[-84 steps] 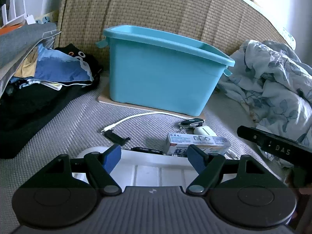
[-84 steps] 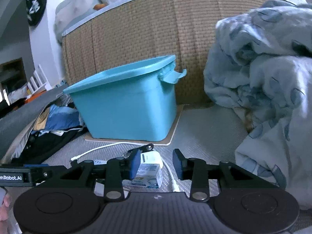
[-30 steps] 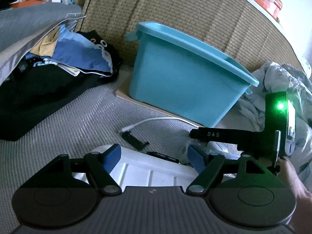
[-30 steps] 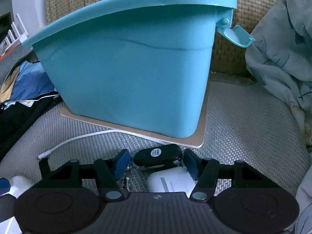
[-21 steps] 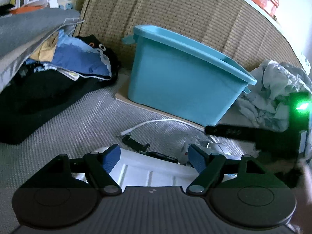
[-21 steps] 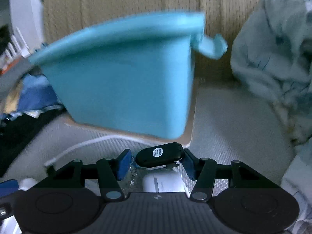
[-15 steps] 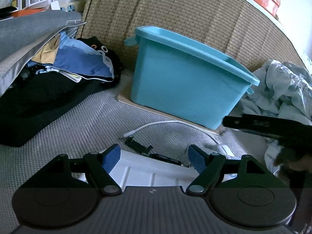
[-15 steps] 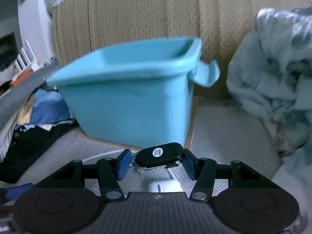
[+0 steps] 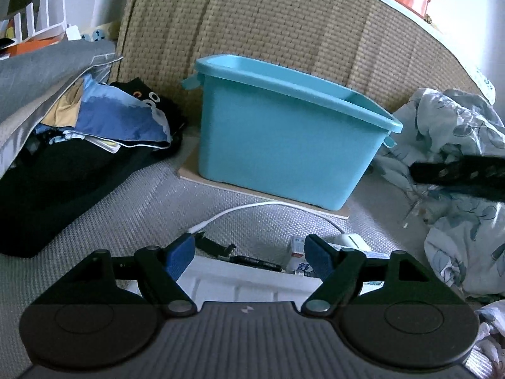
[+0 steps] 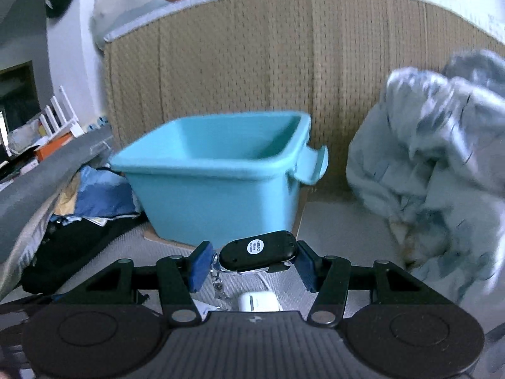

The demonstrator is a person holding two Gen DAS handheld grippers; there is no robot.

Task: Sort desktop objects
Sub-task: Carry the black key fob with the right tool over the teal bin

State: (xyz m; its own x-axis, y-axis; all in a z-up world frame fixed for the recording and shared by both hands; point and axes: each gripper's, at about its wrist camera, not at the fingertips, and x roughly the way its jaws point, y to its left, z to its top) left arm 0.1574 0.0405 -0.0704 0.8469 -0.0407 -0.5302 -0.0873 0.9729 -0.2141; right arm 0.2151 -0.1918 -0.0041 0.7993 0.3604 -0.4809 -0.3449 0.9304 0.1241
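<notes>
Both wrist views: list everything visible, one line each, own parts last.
bin: 1, turquoise, on a thin board before the woven backrest
key fob: 1, black, held off the mat
cable: 1, white, on the mat before the bin
charger: 1, white, on the mat
small box: 1, white, by the charger
clothes pile: 1, dark and blue, left
floral bedding: 1, pale blue, right
left tool: 1, open
right tool: 1, shut on the key fob

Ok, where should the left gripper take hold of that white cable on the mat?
Near the free plug end of the white cable, coming straight down and pinching across it: it lies flat, and that end sits clear of the blue bin.
</notes>
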